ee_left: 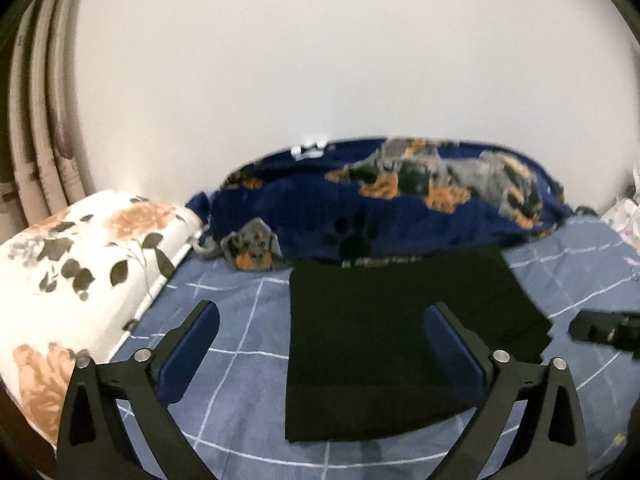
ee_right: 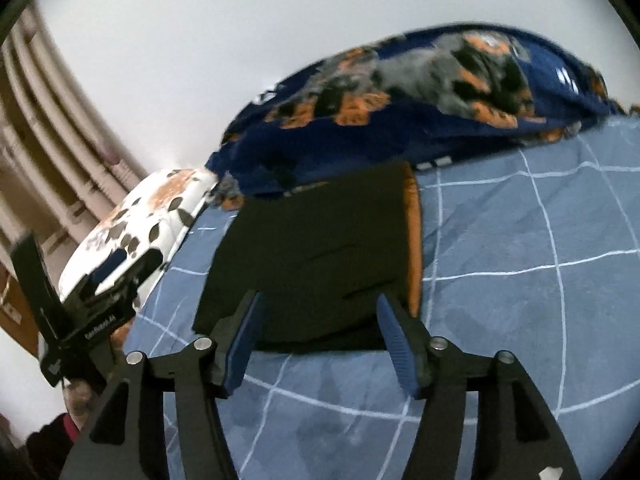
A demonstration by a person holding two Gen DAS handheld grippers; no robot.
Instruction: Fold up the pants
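We see the black pants (ee_left: 384, 344) lying folded into a flat rectangle on the blue checked bedsheet (ee_left: 240, 340), just in front of the navy dog-print blanket (ee_left: 400, 208) at twelve o'clock, with the floral pillow (ee_left: 80, 264) off at nine o'clock. Our left gripper (ee_left: 322, 332) hangs above the sheet with its jaws spread wide and nothing between them. Our right gripper (ee_right: 318, 332) is also parted and empty over the pants' near edge, clear of the cloth.
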